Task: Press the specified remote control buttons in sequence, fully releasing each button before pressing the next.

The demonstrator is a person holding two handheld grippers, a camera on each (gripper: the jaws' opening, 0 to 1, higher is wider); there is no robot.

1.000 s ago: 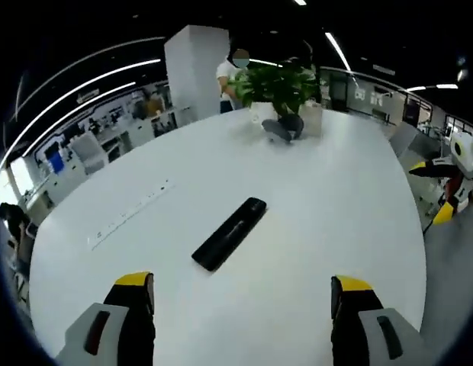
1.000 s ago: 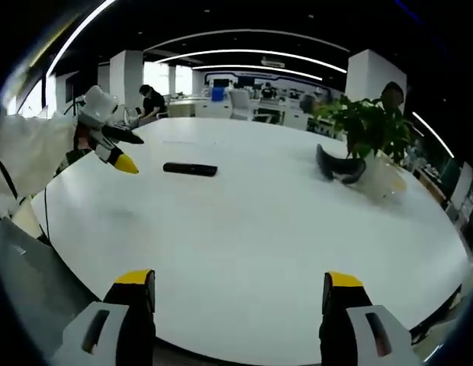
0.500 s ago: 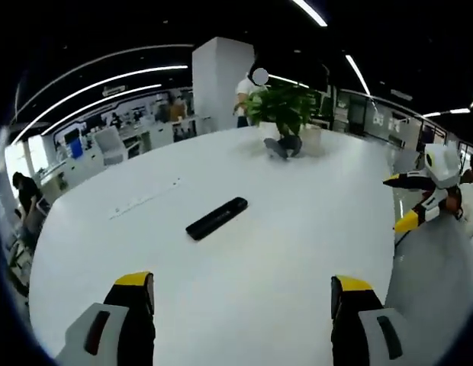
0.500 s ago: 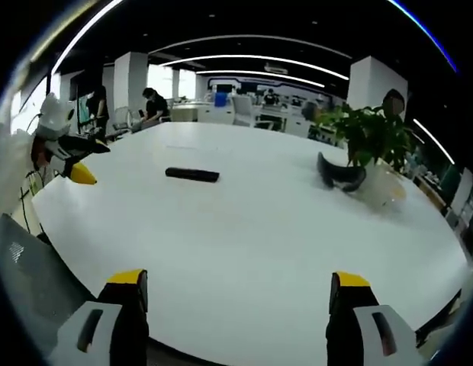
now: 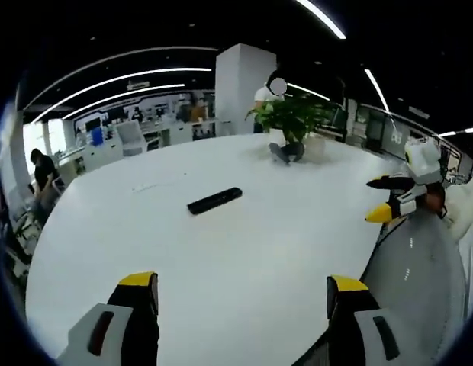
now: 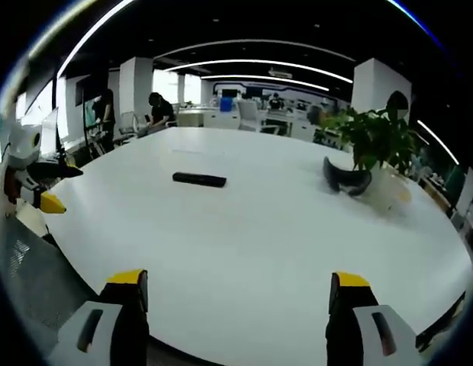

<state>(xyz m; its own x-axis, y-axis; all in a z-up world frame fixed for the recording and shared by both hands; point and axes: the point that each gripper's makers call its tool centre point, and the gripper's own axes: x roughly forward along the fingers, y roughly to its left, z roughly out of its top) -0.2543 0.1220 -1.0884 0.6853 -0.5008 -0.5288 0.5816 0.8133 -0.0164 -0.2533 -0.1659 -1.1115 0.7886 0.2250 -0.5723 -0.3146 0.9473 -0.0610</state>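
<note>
So there's one black remote (image 5: 214, 200) lying flat on the big white round counter (image 5: 244, 252), plus one potted plant (image 5: 294, 122) with one dark curved thing (image 5: 281, 152) sitting just beside it at the far side. In the left gripper view the remote is around 11 o'clock from the middle, well apart from the jaws, and the plant is up near 12. In the right gripper view the remote (image 6: 199, 179) sits at about 10 o'clock and the plant (image 6: 378, 141) at roughly 2, with the dark curved thing (image 6: 345, 178) next to its pot. The left gripper view catches the right gripper (image 5: 397, 202) poking in at 3 o'clock past the counter edge, and a person standing behind the plant; the right gripper view catches the left gripper (image 6: 40, 187) at 9 o'clock and two people over by the desks at about 11. Both grippers have their jaws spread wide, released, holding nothing and touching nothing; the yellow-tipped jaws hang over the near edge of the counter (image 6: 244, 252).
</note>
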